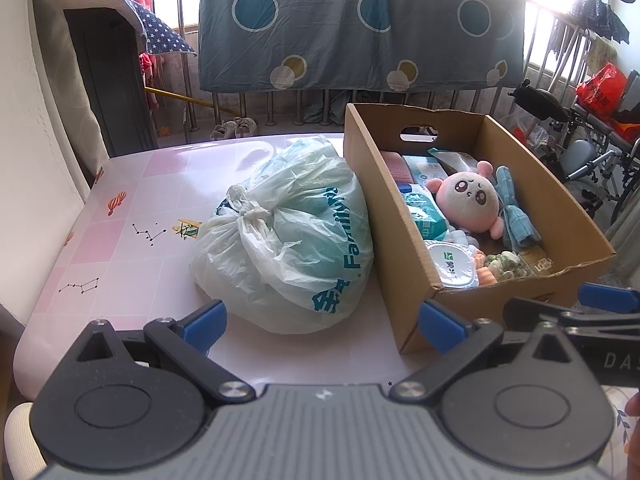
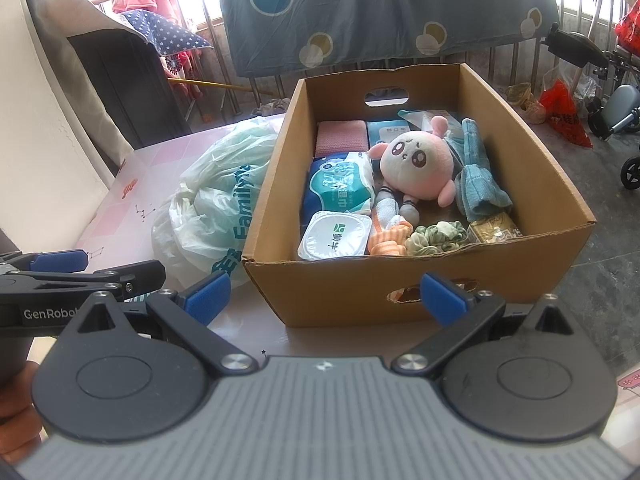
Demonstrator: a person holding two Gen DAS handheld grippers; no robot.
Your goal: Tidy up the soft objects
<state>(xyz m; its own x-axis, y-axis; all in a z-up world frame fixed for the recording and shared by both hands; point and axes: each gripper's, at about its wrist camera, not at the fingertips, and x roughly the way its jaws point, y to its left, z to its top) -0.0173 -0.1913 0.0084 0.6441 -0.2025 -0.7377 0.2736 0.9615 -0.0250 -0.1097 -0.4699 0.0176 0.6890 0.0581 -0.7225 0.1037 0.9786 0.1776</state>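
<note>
A cardboard box point(image 1: 384, 216) point(image 2: 532, 168) stands on the pink table point(image 1: 132, 208). In it lie a pink plush toy point(image 1: 474, 198) point(image 2: 416, 162), a teal cloth point(image 1: 514, 212) point(image 2: 478, 176), wipes packs point(image 2: 340, 182), a white tub point(image 2: 336, 238), an orange sock point(image 2: 390, 240) and a green scrunchie point(image 2: 438, 236). A tied plastic bag point(image 1: 288, 236) point(image 2: 208, 204) rests left of the box. My left gripper point(image 1: 322, 324) is open and empty, in front of the bag. My right gripper point(image 2: 324, 298) is open and empty, in front of the box's near wall.
A blue dotted sheet point(image 1: 352, 24) hangs on railings behind the table. A dark cabinet point(image 1: 108, 80) stands at back left. A wheelchair point(image 1: 592, 152) and a red bag point(image 1: 602, 90) are at right. The table's near edge is just below the grippers.
</note>
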